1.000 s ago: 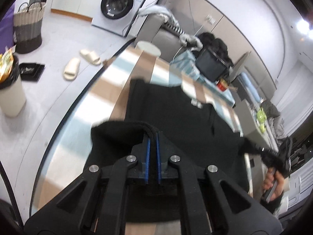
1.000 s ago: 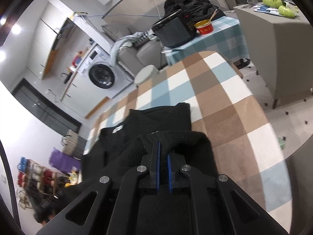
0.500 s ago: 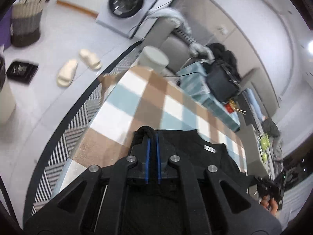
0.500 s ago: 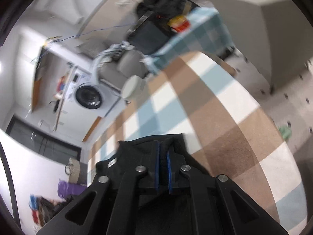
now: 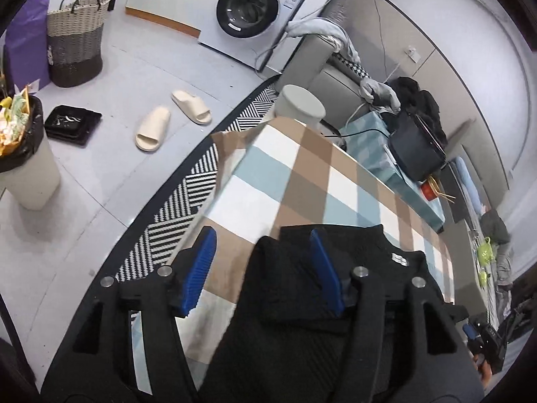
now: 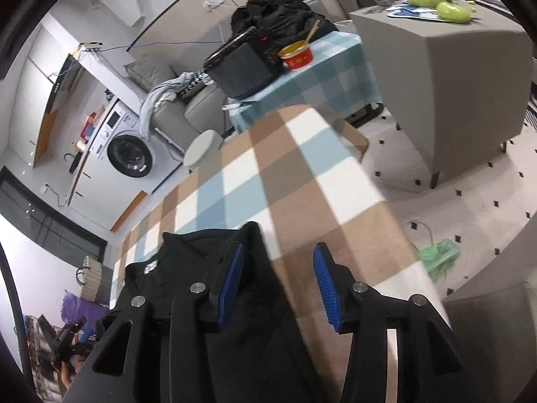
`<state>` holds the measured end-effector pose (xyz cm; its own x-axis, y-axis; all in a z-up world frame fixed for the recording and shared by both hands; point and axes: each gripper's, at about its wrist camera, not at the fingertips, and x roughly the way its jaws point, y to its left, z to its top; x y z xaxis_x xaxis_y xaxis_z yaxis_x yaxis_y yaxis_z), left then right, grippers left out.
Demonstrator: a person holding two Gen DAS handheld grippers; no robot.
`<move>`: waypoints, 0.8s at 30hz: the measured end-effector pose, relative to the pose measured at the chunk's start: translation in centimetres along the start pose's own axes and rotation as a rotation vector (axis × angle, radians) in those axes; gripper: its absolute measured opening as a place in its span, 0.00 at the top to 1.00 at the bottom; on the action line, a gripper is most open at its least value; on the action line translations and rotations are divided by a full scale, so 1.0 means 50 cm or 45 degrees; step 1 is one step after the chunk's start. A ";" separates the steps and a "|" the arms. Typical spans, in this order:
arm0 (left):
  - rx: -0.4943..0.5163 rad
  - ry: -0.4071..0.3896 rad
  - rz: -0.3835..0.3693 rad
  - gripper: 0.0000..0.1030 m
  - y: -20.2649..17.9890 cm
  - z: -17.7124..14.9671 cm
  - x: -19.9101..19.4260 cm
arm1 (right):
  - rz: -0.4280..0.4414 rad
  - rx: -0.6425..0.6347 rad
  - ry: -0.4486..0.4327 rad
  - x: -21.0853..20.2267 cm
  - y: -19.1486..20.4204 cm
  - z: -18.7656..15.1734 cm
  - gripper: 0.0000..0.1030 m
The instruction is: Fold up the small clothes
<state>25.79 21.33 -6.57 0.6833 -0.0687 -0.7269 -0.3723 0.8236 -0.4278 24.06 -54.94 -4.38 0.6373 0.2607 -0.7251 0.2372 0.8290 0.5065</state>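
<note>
A black knit garment [image 5: 295, 302] lies folded on the checked tablecloth [image 5: 302, 174], with its white neck label [image 5: 399, 258] facing up. My left gripper [image 5: 263, 263] is open over the garment's left folded edge, holding nothing. In the right wrist view the same garment [image 6: 208, 262] lies on the cloth [image 6: 268, 181]. My right gripper [image 6: 277, 277] is open over its right folded edge, empty. The garment's near part is hidden under both gripper bodies.
To the left the table edge drops to a striped rug [image 5: 174, 215] and grey floor with slippers [image 5: 167, 117], a bin [image 5: 23, 161] and a basket [image 5: 75, 43]. A stool [image 5: 300, 104], a sofa and a side table [image 6: 312, 70] stand beyond. A grey cabinet [image 6: 463, 77] stands right.
Both grippers carried the garment's edge forward over its body, laid it down near the collar, then opened and let go. The fold now lies flat on the table.
</note>
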 end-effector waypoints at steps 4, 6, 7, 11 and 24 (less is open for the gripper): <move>0.055 0.024 0.032 0.47 0.002 -0.019 -0.007 | -0.054 -0.123 0.094 0.022 0.013 -0.021 0.57; 0.082 0.042 0.048 0.47 0.003 -0.035 -0.006 | -0.085 -0.233 0.149 0.041 0.036 -0.040 0.57; 0.079 0.057 0.046 0.47 0.006 -0.041 -0.005 | -0.105 -0.277 0.158 0.050 0.048 -0.047 0.57; 0.086 0.088 0.059 0.47 0.011 -0.062 -0.003 | -0.183 -0.335 0.110 0.112 0.095 -0.024 0.57; 0.200 0.112 0.109 0.45 0.011 -0.103 -0.022 | -0.120 -0.211 0.000 0.092 0.102 0.017 0.51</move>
<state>21.59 18.94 -8.80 0.5930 -0.0378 -0.8043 -0.3194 0.9059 -0.2781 28.81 -49.92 -4.71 0.6179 0.1779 -0.7659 0.1723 0.9198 0.3526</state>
